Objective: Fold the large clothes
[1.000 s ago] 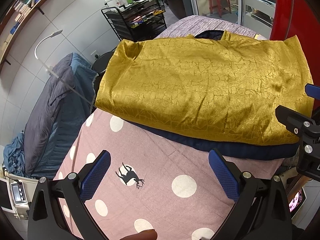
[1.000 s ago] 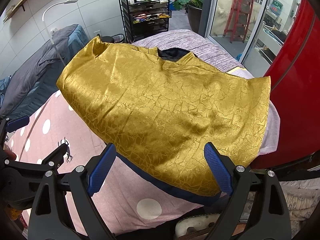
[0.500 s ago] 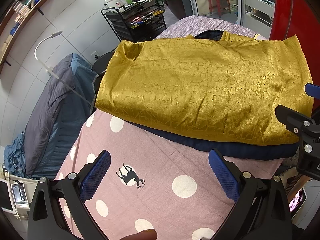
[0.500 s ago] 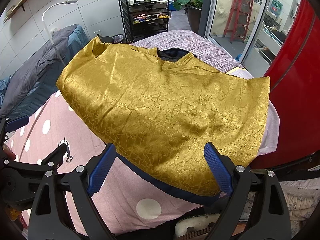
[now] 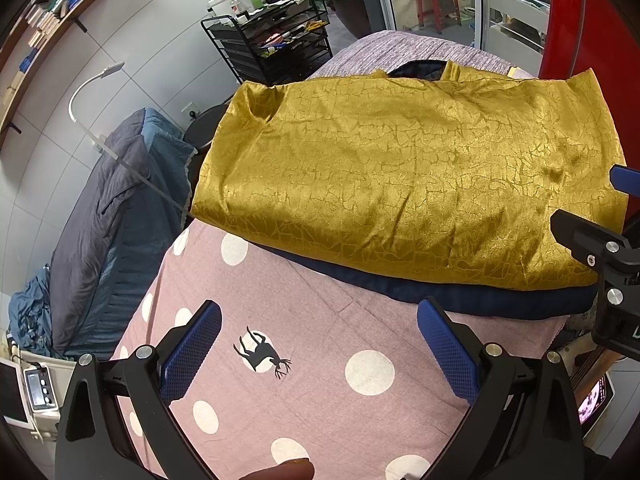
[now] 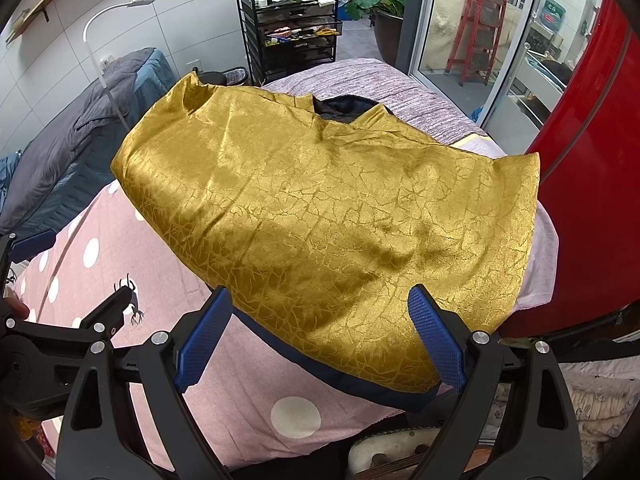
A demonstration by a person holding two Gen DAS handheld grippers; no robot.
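A large gold garment (image 5: 400, 176) with a crackle pattern lies folded flat on the bed, its navy lining (image 5: 460, 296) showing along the near edge. In the right wrist view the same gold garment (image 6: 320, 216) fills the middle, with the navy collar opening (image 6: 344, 106) at its far side. My left gripper (image 5: 318, 342) hovers open over the pink dotted sheet (image 5: 320, 380), short of the garment's near edge. My right gripper (image 6: 318, 328) is open too, its blue pads just above the garment's near corner. Neither gripper holds anything.
A black wire cart (image 6: 294, 40) with bottles stands beyond the bed. A grey-blue padded couch (image 5: 104, 220) and a white gooseneck lamp (image 5: 86, 88) sit to the left. A red panel (image 6: 588, 180) bounds the right side. The other gripper's frame (image 5: 604, 264) shows at the right edge.
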